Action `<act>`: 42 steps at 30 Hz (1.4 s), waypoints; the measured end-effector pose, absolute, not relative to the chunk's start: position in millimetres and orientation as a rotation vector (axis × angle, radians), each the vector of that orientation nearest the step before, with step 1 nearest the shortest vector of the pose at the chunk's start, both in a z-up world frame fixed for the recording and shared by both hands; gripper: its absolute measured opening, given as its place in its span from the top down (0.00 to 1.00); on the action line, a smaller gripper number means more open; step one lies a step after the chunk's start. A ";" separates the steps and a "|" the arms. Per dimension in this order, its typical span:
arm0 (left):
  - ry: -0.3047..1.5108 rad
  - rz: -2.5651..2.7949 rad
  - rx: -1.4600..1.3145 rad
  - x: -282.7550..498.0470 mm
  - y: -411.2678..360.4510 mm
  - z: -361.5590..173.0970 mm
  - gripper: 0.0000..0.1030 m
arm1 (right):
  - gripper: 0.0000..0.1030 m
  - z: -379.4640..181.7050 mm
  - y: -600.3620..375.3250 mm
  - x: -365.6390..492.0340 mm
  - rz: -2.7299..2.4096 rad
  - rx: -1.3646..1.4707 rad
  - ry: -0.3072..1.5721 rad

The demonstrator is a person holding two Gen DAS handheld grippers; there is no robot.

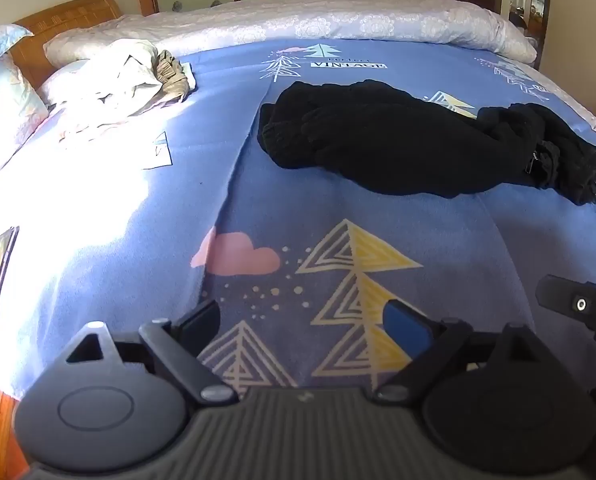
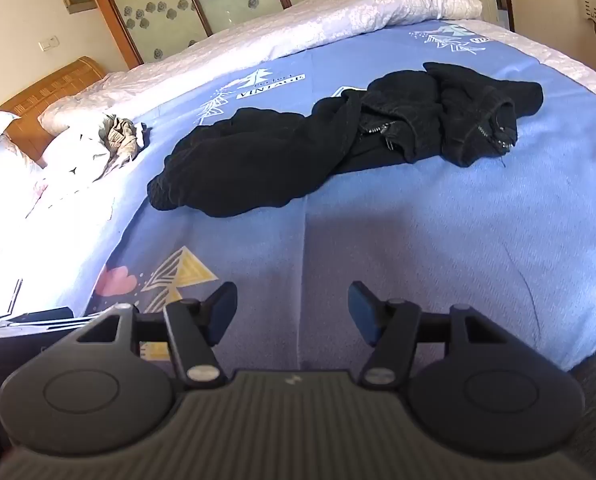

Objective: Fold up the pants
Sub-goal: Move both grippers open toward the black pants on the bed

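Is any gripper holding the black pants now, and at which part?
Nothing is held: left gripper and right gripper are open, apart from the pants.

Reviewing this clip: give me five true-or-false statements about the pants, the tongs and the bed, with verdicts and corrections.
1. The black pants lie crumpled on the blue bedspread. True.
2. The left tongs grip a pant leg. False: they are open and empty, short of the pants.
3. The right tongs are open, holding nothing. True.
4. The pants are already folded into a neat square. False: they are bunched and unfolded.
5. A pile of light-coloured clothes lies near the wooden headboard. True.
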State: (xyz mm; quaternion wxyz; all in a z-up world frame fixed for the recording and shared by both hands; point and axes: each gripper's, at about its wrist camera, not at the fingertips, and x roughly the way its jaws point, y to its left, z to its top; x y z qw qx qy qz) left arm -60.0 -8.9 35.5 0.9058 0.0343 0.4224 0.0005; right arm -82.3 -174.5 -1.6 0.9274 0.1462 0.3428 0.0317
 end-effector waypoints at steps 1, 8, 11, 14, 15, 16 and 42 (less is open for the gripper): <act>0.873 0.000 0.071 -60.0 -9.0 35.2 0.10 | 0.38 -2.0 -175.1 -82.6 0.064 0.301 0.704; 0.876 -0.022 0.082 -59.9 -13.0 32.8 0.10 | 0.38 -2.9 -178.7 -83.0 0.046 0.315 0.707; 0.874 -0.022 0.081 -60.3 -12.3 32.9 0.09 | 0.38 -4.1 -175.9 -79.6 0.050 0.325 0.709; 0.870 -0.018 0.079 -60.8 -11.3 33.4 0.09 | 0.38 -4.9 -179.3 -81.4 0.059 0.322 0.706; 0.872 -0.017 0.079 -60.8 -11.2 33.3 0.09 | 0.38 -4.9 -178.7 -81.0 0.061 0.321 0.705; 0.873 -0.017 0.080 -60.7 -11.1 33.2 0.09 | 0.38 -4.7 -178.3 -81.0 0.063 0.320 0.704; 0.848 -0.062 0.024 -39.4 4.5 41.7 0.24 | 0.65 -2.8 -178.8 -76.4 0.097 0.309 0.659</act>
